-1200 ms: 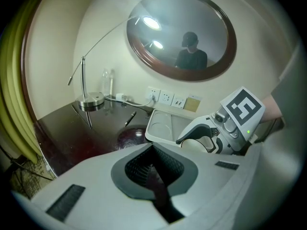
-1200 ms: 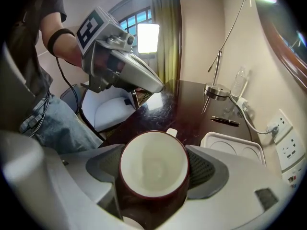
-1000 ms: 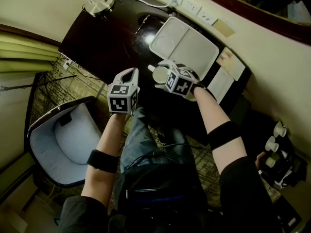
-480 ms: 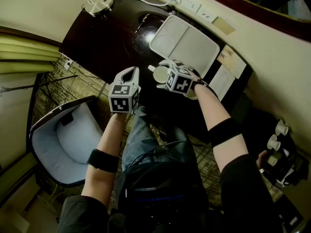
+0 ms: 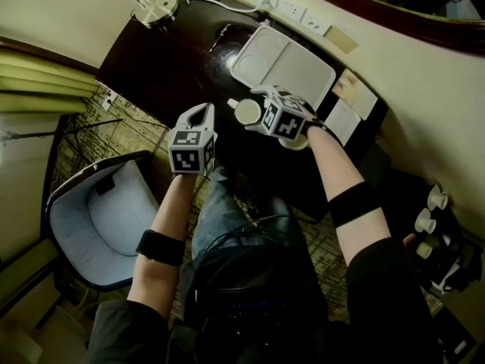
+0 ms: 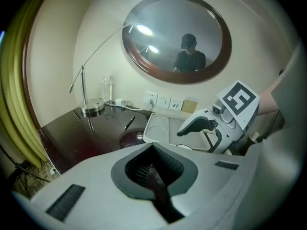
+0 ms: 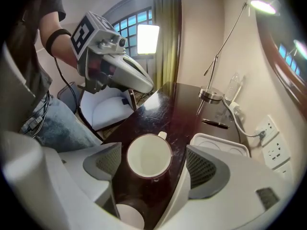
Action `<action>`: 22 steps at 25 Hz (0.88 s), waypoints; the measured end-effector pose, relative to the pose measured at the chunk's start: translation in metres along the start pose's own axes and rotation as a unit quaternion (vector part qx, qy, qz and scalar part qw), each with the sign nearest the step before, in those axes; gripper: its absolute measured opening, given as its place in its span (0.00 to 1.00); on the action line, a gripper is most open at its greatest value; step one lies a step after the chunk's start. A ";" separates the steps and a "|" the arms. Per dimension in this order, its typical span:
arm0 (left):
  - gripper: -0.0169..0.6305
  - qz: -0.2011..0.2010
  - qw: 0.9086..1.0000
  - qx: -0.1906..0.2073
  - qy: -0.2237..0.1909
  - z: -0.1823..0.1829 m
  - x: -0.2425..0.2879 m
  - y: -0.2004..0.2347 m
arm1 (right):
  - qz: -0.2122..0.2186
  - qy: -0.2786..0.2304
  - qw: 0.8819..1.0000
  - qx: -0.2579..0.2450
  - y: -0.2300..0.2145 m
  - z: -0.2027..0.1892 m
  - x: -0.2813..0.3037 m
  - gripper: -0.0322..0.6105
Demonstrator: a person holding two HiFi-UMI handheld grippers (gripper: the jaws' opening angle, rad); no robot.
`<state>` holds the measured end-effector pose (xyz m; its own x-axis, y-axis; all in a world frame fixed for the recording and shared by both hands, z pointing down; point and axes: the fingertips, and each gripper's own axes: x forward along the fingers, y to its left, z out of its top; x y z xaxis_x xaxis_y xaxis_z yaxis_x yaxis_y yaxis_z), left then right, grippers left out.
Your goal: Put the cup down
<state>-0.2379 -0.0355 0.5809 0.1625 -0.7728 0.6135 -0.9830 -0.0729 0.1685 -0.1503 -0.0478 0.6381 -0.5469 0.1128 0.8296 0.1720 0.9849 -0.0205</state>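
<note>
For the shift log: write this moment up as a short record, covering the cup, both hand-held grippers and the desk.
cup: upright on the desk, empty, just off the tray
right hand-held gripper: open; jaws have just been opening; cup stands between them, pads clear of it
left hand-held gripper: shut, nothing between the jaws
tray: white, nothing in it
also on desk: lamp, pen
task: cup down and released
</note>
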 end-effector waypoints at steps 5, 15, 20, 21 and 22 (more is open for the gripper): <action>0.03 -0.008 1.000 -0.012 -0.013 0.008 -0.015 -0.017 | -0.052 -0.045 0.997 0.026 -0.015 0.028 -0.049 0.67; 0.03 -0.032 0.999 0.007 -0.008 0.018 -0.041 -0.056 | -0.206 -0.143 0.959 0.135 -0.040 0.028 -0.150 0.13; 0.03 -0.028 0.999 0.027 -0.018 0.031 -0.041 -0.059 | -0.253 -0.160 0.925 0.235 -0.037 -0.010 -0.183 0.06; 0.03 -0.026 0.999 0.031 -0.022 0.034 -0.041 -0.059 | -0.261 -0.162 0.918 0.251 -0.034 -0.017 -0.188 0.06; 0.03 -0.026 0.999 0.035 -0.025 0.037 -0.040 -0.059 | -0.269 -0.166 0.910 0.267 -0.032 -0.024 -0.192 0.06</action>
<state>-0.1892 -0.0229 0.5180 0.2112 -0.7968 0.5661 -0.9771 -0.1565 0.1444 -0.0309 -0.1037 0.4928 -0.6671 -0.4581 0.5875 -0.5681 0.8230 -0.0034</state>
